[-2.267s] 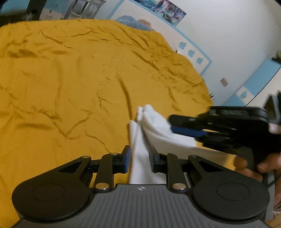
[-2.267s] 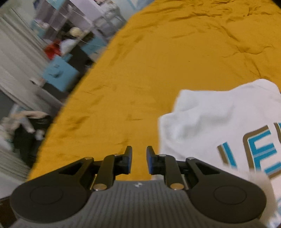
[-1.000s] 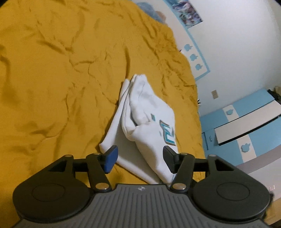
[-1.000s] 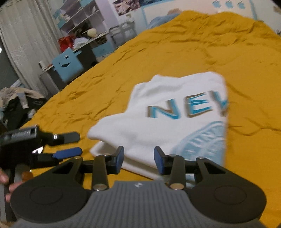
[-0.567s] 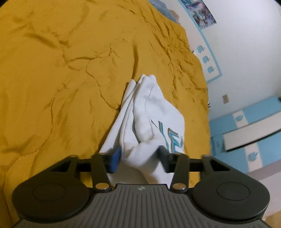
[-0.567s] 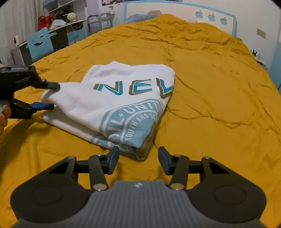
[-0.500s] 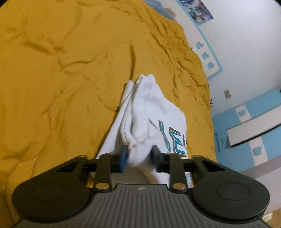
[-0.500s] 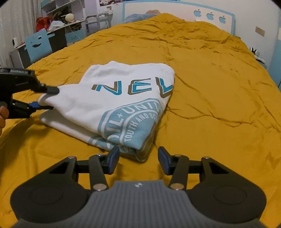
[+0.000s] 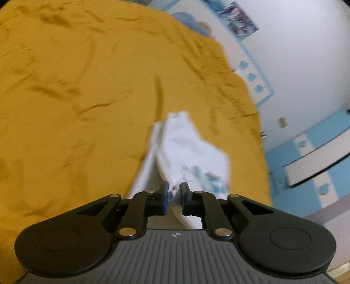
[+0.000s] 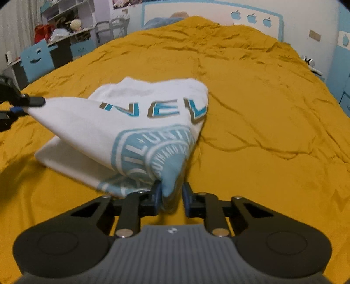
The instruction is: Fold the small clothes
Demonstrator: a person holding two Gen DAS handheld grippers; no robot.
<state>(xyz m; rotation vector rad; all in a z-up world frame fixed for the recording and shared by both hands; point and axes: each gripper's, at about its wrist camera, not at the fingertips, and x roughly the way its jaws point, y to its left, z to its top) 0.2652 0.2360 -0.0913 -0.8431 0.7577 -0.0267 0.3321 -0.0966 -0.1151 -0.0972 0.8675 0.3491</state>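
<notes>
At the far left of the room, seen from the right wrist camera, pale curtains hang beside white shelves (image 10: 65, 8) crowded with small things, a red bundle among them. Below the shelves stands a blue chair (image 10: 37, 60) with a smiling face cut into its back. A wide bed takes up most of the room, covered by a mustard-yellow bedspread (image 10: 262, 109) that is creased all over.

The left gripper (image 10: 27, 104) reaches in from the left edge of that view; its jaws have just been closing and now pinch one corner of a folded white T-shirt (image 10: 122, 122), lifting it off the cover. The shirt lies near the middle of the bed, printed with blue and brown letters and a round blue emblem. The right gripper (image 10: 171, 196) has also just been closing, and it grips the shirt's nearest corner, at the emblem, raised as well.

Behind the bed, a white headboard (image 10: 218, 13) edged in blue carries three blue apple shapes. To the right, the wall is white with blue panels (image 9: 317, 131), and a poster (image 9: 238, 19) hangs above the bed.
</notes>
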